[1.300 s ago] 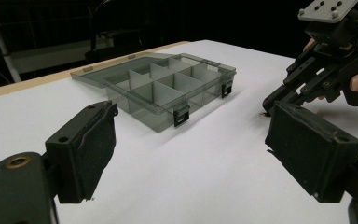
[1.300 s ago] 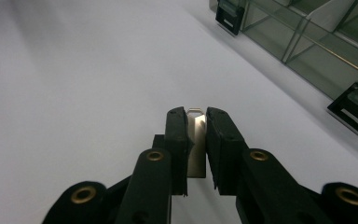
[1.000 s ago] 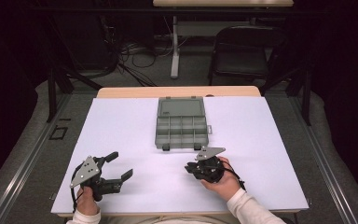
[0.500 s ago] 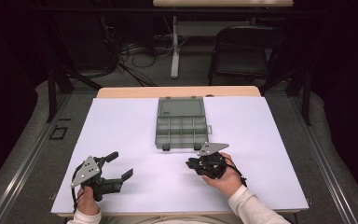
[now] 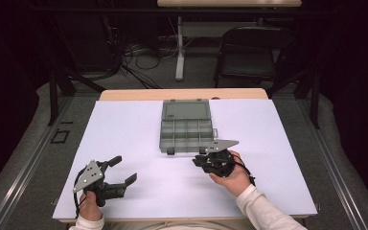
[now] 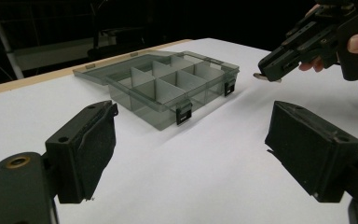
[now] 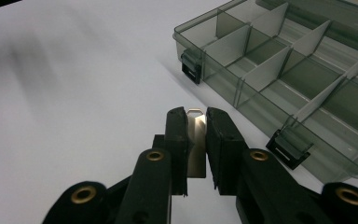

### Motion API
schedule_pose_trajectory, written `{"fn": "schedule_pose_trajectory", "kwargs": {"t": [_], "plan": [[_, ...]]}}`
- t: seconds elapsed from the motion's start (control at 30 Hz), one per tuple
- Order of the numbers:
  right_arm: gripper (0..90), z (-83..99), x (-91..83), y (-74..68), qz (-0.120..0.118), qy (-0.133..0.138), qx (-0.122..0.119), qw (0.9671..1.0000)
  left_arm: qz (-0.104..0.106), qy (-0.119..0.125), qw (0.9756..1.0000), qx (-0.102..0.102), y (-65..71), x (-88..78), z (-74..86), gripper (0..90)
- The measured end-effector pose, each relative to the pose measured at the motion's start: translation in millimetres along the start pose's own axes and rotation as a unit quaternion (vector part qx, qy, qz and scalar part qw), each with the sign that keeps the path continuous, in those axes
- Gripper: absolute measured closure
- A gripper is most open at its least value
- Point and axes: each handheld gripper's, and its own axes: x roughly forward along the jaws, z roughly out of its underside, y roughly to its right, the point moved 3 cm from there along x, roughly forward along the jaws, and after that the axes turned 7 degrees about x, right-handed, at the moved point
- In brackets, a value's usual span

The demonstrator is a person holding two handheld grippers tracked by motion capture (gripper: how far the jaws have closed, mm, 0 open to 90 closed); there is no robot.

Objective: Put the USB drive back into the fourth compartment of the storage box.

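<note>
Smoke-grey plastic, one compartment box (image 5: 187, 134): it is lying open mid-table, lid folded flat behind, two black latches facing me, dividers forming eight cells as far as I can count. One small silvery metal plate (image 7: 196, 140): my right gripper (image 7: 196, 122) is pinching it between pressed-together pads, hovering just in front of the box's near right corner. My left gripper (image 5: 120, 170) is resting near the table's front left, jaws spread wide, gripping nothing. Two grippers, one box, one plate are showing. One white sheet (image 5: 124, 129) is covering the wooden table. One dark folding chair (image 5: 249, 52) and loose cables (image 5: 129, 52) are sitting beyond, in a dim room.
</note>
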Motion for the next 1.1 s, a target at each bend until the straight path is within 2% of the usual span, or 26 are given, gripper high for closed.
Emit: {"fn": "schedule_pose_trajectory", "kwargs": {"t": [0.67, 1.1], "plan": [[79.3, -31.2, -7.3, 13.2, 0.007, 0.001, 0.001, 1.0000, 0.000, 0.001, 1.0000, -0.001, -0.4, 0.0, 0.0, 15.5], [79.3, -49.5, -3.2, 24.0, 0.012, -0.001, 0.006, 0.9999, 0.000, 0.001, 1.0000, -0.002, -0.5, -0.2, 0.0, 15.5]]}}
